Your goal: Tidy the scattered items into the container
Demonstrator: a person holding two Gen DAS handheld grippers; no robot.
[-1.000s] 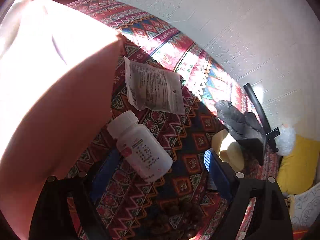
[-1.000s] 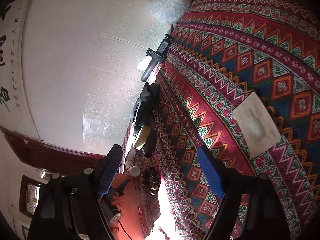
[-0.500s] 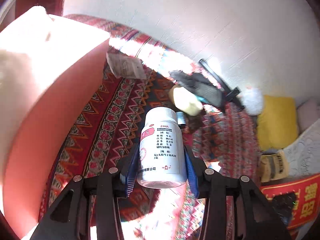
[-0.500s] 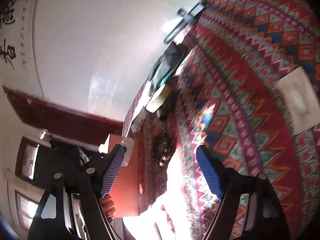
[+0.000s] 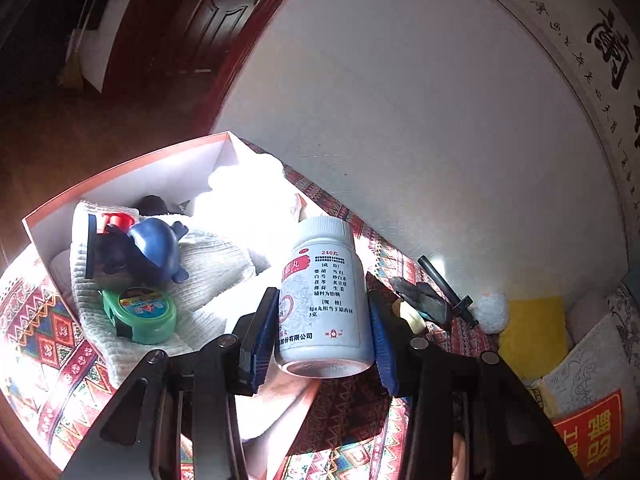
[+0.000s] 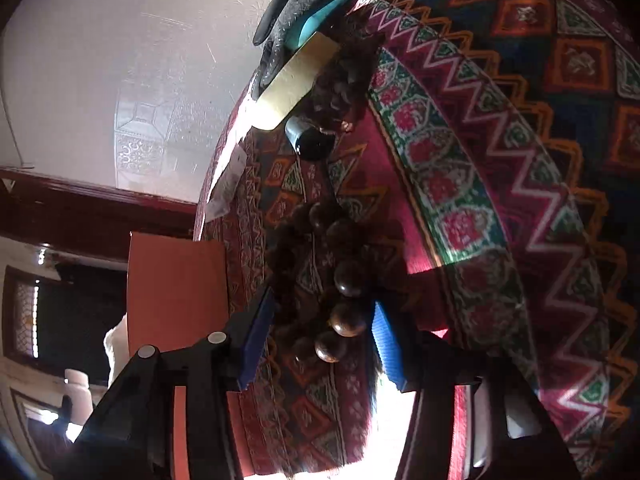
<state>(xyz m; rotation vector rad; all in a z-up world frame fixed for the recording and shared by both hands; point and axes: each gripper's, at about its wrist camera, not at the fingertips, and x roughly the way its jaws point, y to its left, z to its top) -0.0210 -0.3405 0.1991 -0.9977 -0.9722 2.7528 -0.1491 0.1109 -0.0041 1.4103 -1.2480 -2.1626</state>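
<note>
1. Pill bottle [image 5: 323, 296], one, white with white cap and printed label, upright, clamped between the two blue pads of the left gripper [image 5: 322, 330], held in the air just beside the box.
2. Box [image 5: 132, 168], one, orange outside, white inside, open, sitting on the patterned cloth [image 5: 44, 332]. Inside: one green tape measure [image 5: 140, 314], one blue whale-shaped toy [image 5: 158, 248], one red-capped item [image 5: 116, 220] half hidden, white knitted cloth [image 5: 216, 264] underneath.
3. Right gripper [image 6: 320, 340]: jaws have just been closing, now narrow around one string of dark wooden beads [image 6: 340, 300] lying on the cloth; cannot tell whether the pads are touching the beads.
4. Further along the cloth in the right view: one black glove [image 6: 292, 12], one pale yellow flat item [image 6: 292, 80], one small dark cylinder [image 6: 310, 142], one white printed sachet [image 6: 226, 184].
</note>
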